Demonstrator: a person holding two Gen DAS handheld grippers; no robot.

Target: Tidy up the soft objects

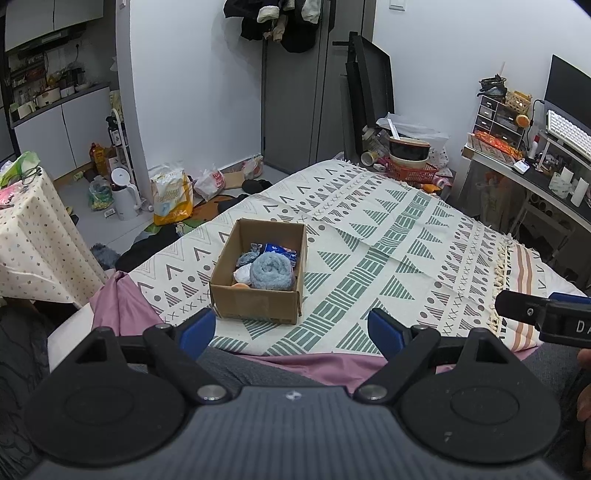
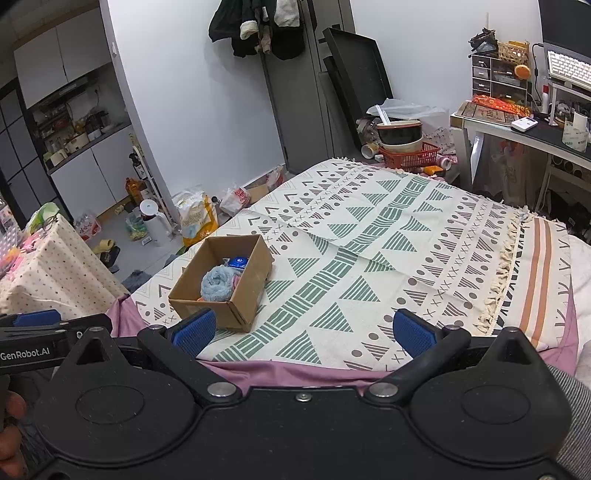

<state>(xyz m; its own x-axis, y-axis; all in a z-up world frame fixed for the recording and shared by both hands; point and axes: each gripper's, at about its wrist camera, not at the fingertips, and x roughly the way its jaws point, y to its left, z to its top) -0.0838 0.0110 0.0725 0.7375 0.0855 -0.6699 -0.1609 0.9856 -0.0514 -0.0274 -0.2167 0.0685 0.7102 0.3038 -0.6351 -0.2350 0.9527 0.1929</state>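
Soft objects fill an open cardboard box (image 1: pixel 258 275) that sits on a bed, toward its near left corner. The bed is covered by a cream blanket (image 1: pixel 369 240) printed with green triangles and grey zigzags, fringed along its right side, laid over a pink sheet (image 1: pixel 122 306) that shows at the near edge.

Inside the box, a rolled blue-grey fluffy cloth (image 1: pixel 272 272) lies at the front. Behind it are a dark blue packet (image 1: pixel 282 252) and a grey crumpled item, and a white piece and a bit of orange show at the front left.

The room is cluttered. To the left stands a small table under a dotted cloth (image 1: pixel 33 243). On the grey floor beyond the bed are a white kettle (image 1: pixel 123 195), a yellow and white bag (image 1: pixel 171 195) and other bags. Dark clothes (image 1: pixel 275 18) hang high on a grey door. At the far end of the bed, a red basket (image 1: pixel 412 170) holds stacked bowls. A desk (image 1: pixel 532 177) on the right carries small drawers and a keyboard.

The left gripper (image 1: pixel 291 330) hovers over the near edge of the bed, just short of the box, its blue-padded fingers spread wide with nothing between them. The right gripper (image 2: pixel 304 328) hangs beside it, to the right of the box, equally spread and empty.
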